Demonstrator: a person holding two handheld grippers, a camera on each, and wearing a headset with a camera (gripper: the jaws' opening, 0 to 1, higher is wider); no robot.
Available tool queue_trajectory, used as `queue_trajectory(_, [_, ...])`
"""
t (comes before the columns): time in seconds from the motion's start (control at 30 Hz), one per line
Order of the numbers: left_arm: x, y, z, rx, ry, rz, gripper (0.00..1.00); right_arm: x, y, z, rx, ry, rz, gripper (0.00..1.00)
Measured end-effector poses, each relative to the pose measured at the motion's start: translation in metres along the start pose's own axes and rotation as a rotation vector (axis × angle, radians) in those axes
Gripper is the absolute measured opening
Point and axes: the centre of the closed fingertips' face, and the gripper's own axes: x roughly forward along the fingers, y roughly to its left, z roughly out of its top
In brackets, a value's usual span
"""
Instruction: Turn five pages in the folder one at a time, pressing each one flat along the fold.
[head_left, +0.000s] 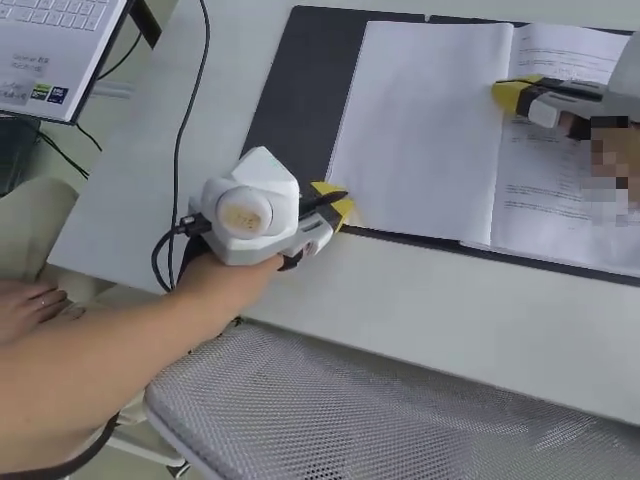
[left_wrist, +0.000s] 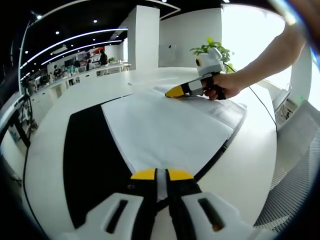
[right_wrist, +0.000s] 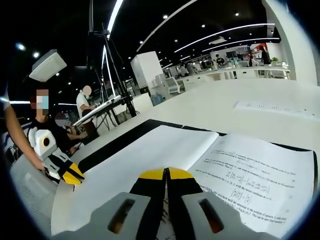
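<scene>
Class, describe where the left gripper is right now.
In the head view, the left gripper sits left of centre, its tips at the near corner of the blank left page in the open folder.

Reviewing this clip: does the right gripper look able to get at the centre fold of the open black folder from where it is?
Probably yes. The right gripper, its yellow-tipped jaws closed, sits on the printed white page right beside the centre fold, with nothing lying between them.
</scene>
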Motion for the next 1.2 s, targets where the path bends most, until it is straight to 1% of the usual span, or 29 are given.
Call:
queue_trajectory(0.07, [0.000,0.000,0.000,-0.002,0.003,-0.002,0.05,0.004,-0.007,0.003,-0.006,0.013,-0.007,0.00])
queue_trajectory(0.1, [0.000,-0.001,0.000,0.000,0.004,-0.001,0.05,0.007,-0.012,0.006,-0.005,0.017,-0.006,0.00])
queue_trajectory(0.13, [0.000,-0.001,0.000,0.003,0.004,-0.001,0.05,0.010,-0.018,0.008,-0.019,0.029,-0.011,0.00])
queue_trajectory(0.2, [0.000,-0.001,0.000,0.000,0.004,0.000,0.05,0.013,-0.022,0.011,-0.022,0.033,-0.016,0.00])
queue_trajectory(0.23, [0.000,-0.001,0.000,0.003,0.004,0.000,0.05,0.017,-0.033,0.013,-0.037,0.035,-0.030,0.00])
queue_trajectory(0.27, [0.000,-0.001,0.000,0.004,0.004,0.000,0.05,0.019,-0.036,0.013,-0.033,0.033,-0.029,0.00])
queue_trajectory(0.33, [0.000,-0.001,0.001,-0.001,0.004,0.001,0.05,0.026,-0.039,0.010,-0.032,0.035,-0.032,0.00])
queue_trajectory(0.47, [0.001,-0.001,0.000,0.000,0.005,0.001,0.05,0.026,-0.034,0.011,-0.048,0.030,-0.031,0.00])
queue_trajectory(0.57, [0.001,0.000,0.000,0.001,0.006,0.002,0.05,0.033,-0.045,0.017,-0.047,0.029,-0.042,0.00])
queue_trajectory(0.67, [0.001,0.000,0.000,0.001,0.005,0.002,0.05,0.040,-0.053,0.021,-0.057,0.031,-0.052,0.00])
queue_trajectory(0.77, [0.001,0.000,0.000,-0.001,0.004,0.003,0.05,0.048,-0.065,0.024,-0.059,0.035,-0.064,0.00])
queue_trajectory(0.9, [0.001,0.000,0.000,0.001,0.005,0.004,0.05,0.055,-0.075,0.027,-0.062,0.044,-0.071,0.00])
queue_trajectory(1.03, [0.001,0.001,-0.001,0.003,0.005,0.004,0.05,0.055,-0.075,0.026,-0.070,0.056,-0.066,0.00])
queue_trajectory(1.2, [0.001,0.000,-0.001,0.004,0.002,0.004,0.05,0.054,-0.074,0.026,-0.068,0.057,-0.065,0.00])
